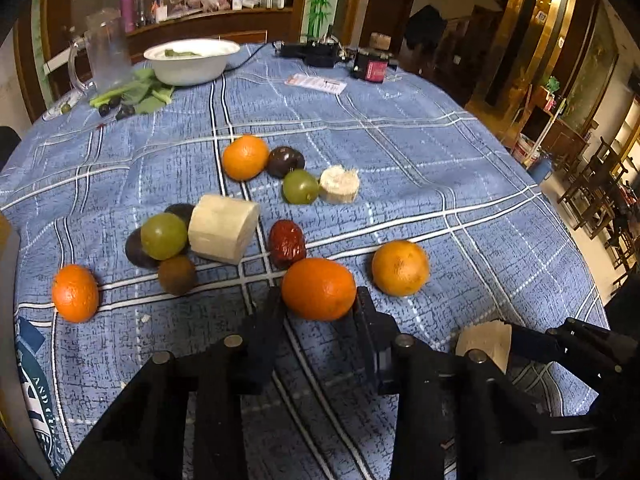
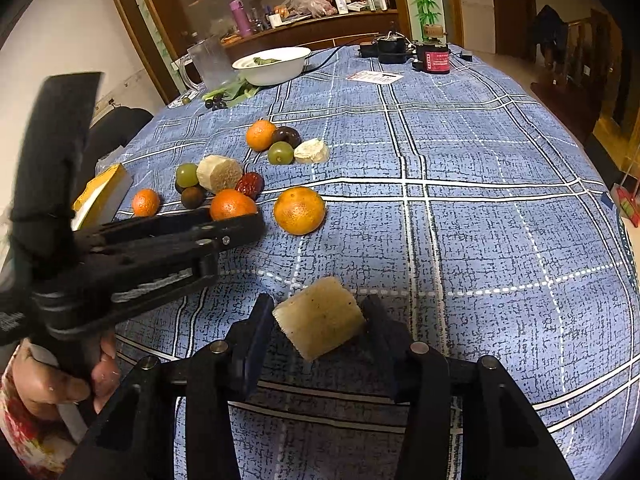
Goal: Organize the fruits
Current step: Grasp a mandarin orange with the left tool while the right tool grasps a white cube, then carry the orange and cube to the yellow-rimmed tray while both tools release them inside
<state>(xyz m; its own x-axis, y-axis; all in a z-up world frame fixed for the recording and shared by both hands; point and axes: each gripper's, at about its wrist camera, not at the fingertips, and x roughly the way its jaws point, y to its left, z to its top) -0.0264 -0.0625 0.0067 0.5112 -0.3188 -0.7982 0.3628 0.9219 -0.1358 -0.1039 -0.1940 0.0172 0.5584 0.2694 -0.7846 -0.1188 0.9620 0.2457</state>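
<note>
- Blue plaid tablecloth (image 1: 420, 160) is covering the round table we are working at, with a wooden sideboard and a dim dining room standing behind it.
- We are holding the left gripper (image 1: 318, 312) around a deep-orange mandarin (image 1: 319, 289); its two fingers are sitting at either side of the fruit, and the right pad is touching the peel, so we are reading this as a grip.
- Just ahead of that claw a red jujube (image 1: 287, 243) is lying, touching the mandarin's far side.
- To the right of the left claw a paler mandarin (image 1: 400, 267) is resting apart from it.
- Ahead and left of the left claw a pale sugarcane chunk (image 1: 223, 228) is leaning against a green grape (image 1: 164, 236), with dark round fruits around them and a small mandarin (image 1: 75, 293) further left.
- Farther ahead a second cluster is sitting: another mandarin (image 1: 245, 157), a dark plum (image 1: 285, 161), a green grape (image 1: 300, 186) and a small pale cut piece (image 1: 339, 185).
- We are pinching a yellowish sugarcane block (image 2: 320, 318) in the right gripper (image 2: 318, 326), its fingers pressing both sides and the block tilting above the cloth.
- At the table's far edge a white bowl (image 1: 192, 60) and a clear jug (image 1: 106, 56) are standing beside green leaves.
</note>
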